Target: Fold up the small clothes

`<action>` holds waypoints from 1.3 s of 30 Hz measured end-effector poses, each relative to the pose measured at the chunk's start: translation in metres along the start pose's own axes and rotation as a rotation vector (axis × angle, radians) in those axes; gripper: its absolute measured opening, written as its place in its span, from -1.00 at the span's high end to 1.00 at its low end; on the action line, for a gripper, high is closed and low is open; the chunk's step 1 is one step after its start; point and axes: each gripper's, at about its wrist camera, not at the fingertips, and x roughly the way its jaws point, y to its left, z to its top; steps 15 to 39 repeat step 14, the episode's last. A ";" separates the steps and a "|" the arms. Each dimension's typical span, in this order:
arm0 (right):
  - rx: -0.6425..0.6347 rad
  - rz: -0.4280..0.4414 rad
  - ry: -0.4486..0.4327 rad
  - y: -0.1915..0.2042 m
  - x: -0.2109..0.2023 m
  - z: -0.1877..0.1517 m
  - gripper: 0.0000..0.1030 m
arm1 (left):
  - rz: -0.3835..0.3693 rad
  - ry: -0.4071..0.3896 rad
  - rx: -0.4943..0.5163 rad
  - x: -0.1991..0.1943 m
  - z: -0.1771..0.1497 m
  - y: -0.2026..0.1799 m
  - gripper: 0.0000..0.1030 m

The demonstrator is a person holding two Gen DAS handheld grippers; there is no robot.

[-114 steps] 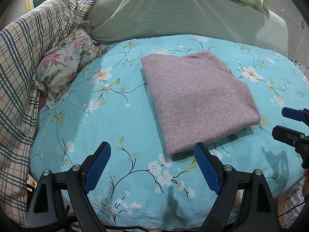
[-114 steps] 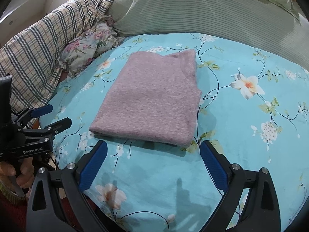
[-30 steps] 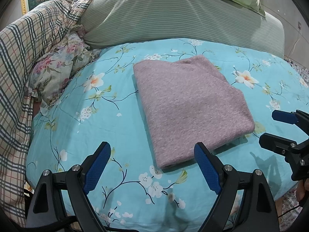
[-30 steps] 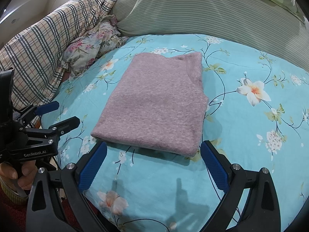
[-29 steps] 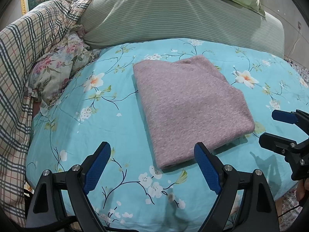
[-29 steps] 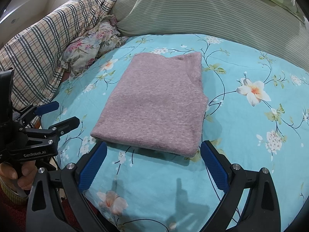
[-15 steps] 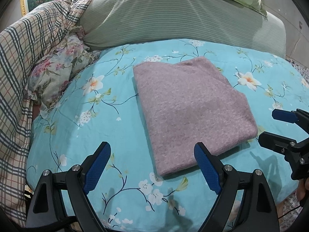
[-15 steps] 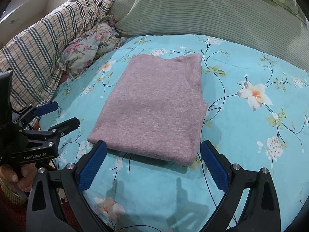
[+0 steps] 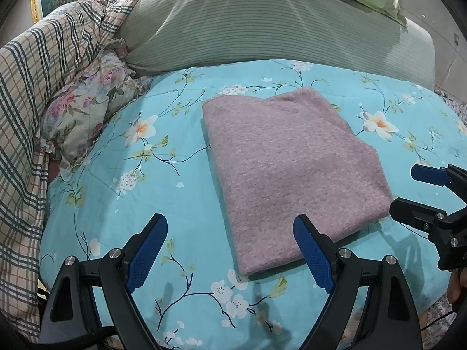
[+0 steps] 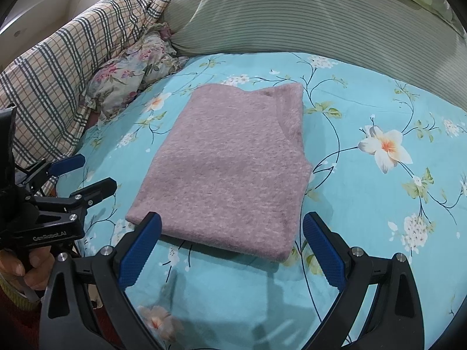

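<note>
A mauve knit garment (image 9: pixel 289 169) lies folded into a flat rectangle on the turquoise floral bedspread (image 9: pixel 122 192); it also shows in the right wrist view (image 10: pixel 230 169). My left gripper (image 9: pixel 230 250) is open and empty, hovering just short of the garment's near left corner. My right gripper (image 10: pixel 230 248) is open and empty, its jaws spanning the garment's near edge from just in front. Each gripper shows in the other's view: the right one (image 9: pixel 408 189) at the garment's right, the left one (image 10: pixel 90 175) at its left.
A green striped pillow (image 9: pixel 262 20) lies behind the garment. A plaid quilt (image 9: pixel 32 87) and a floral pillow (image 9: pixel 84 110) are piled at the left. The bed's front edge runs just under both grippers.
Both grippers have moved slightly forward toward the garment; it appears a little larger and nearer their jaws. The garment itself has not moved.
</note>
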 end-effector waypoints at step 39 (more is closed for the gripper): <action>0.034 -0.006 0.016 -0.013 0.026 0.006 -0.89 | 0.005 0.011 -0.030 0.014 0.005 0.006 -0.79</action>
